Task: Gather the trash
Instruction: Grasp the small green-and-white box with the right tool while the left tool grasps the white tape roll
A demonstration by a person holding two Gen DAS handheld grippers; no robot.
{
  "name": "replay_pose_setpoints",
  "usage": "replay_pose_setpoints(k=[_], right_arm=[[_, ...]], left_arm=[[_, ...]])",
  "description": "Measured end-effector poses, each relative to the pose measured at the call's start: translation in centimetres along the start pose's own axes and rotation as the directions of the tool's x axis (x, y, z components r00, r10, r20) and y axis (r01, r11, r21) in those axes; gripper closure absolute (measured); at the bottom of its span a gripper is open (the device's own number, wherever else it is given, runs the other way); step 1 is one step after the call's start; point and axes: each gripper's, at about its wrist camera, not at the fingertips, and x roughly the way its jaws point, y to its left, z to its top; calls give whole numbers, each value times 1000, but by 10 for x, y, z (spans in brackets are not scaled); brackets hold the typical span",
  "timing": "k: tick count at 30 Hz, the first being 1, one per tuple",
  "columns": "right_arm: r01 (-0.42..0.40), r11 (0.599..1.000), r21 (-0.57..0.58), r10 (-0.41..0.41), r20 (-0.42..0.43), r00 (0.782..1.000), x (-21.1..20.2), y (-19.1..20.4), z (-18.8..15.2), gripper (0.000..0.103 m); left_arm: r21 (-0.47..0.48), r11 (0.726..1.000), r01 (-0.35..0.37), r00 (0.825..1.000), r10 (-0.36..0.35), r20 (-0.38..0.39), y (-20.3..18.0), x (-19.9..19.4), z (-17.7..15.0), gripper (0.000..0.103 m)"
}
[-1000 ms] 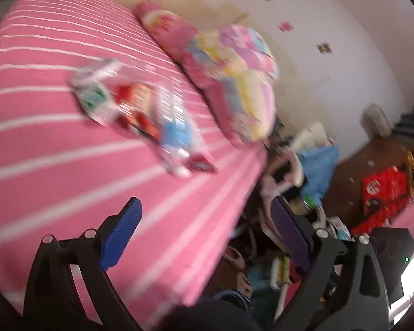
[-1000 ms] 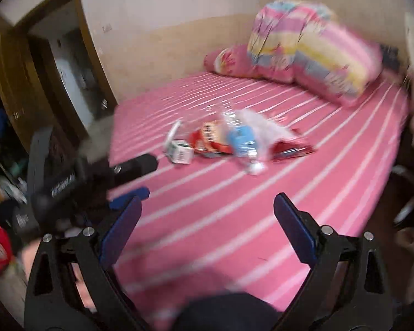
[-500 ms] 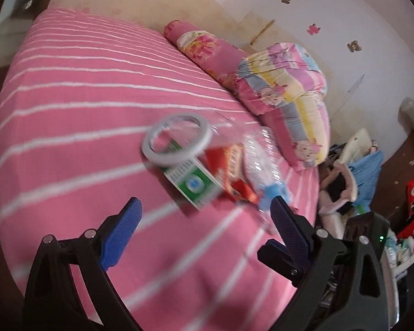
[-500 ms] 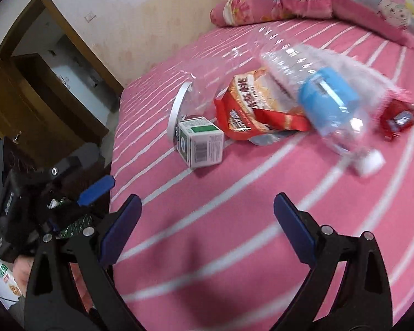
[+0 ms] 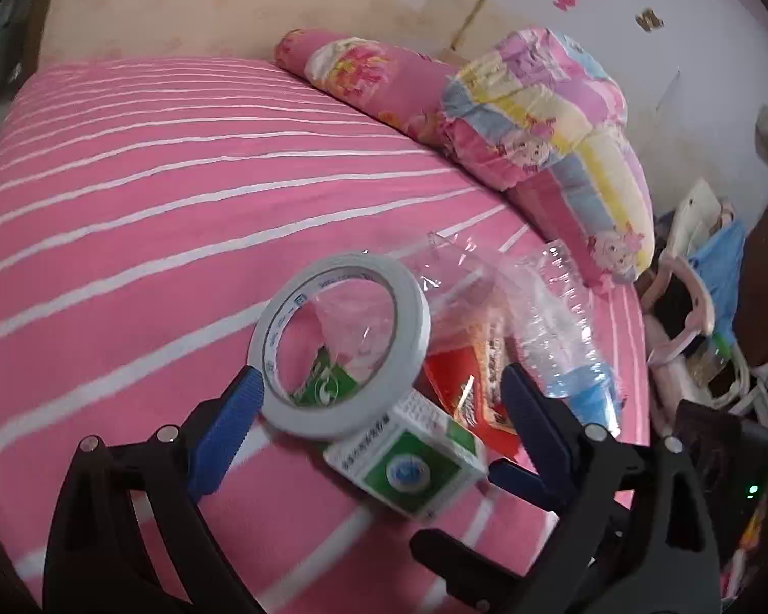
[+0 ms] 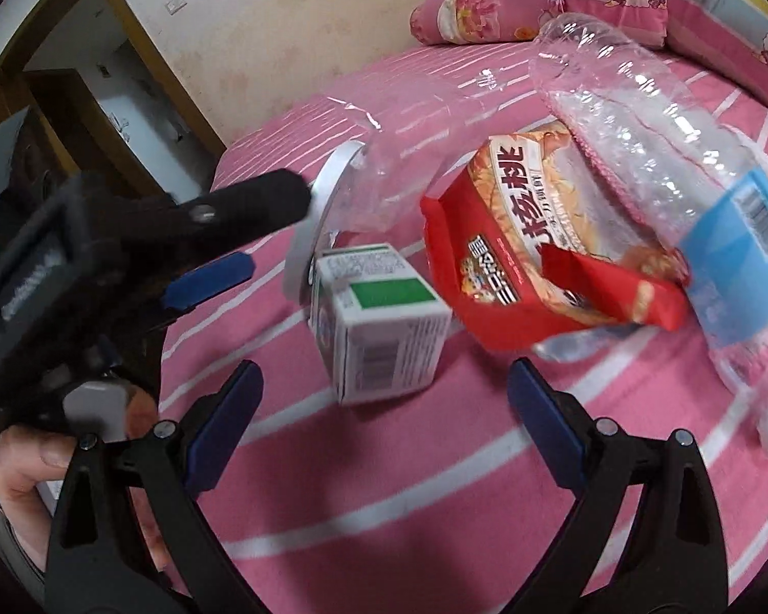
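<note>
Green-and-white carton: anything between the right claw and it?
Nothing visible. The right claw is open, with only bare pink striped sheet before the green-and-white carton. The tape roll leans behind the carton, the red snack packet lies beside it, and the left claw approaches the roll.

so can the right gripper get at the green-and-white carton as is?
Probably yes. The right gripper is open, and the carton lies just ahead between its fingers on the bed, with nothing between; the tape roll leans behind it.
</note>
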Motion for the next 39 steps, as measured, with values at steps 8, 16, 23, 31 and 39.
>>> replay_pose_setpoints(k=[8,16,23,31,39], right_arm=[[-10,998,55,10,-4,1000,11,-11,6,15],[-26,999,33,27,-15,1000,8,-12,10,43],[-32,999,2,32,-3,999,10,0,14,52],[-28,998,-55,29,25,999,-5,16,9,54],[-35,999,-33,37,37,999,-30,17,-2,54]], left_arm=[[35,999,3,998,-1,-66,0,28,4,46],[9,1000,8,997,-7,-71,6,28,1,65],[-2,1000,18,999,-18,-45,9,14,-1,73],[-19,1000,16,1000,-16,-5,12,-8,-1,79],[-64,997,34,999,-32,35,8,-40,-10,89]])
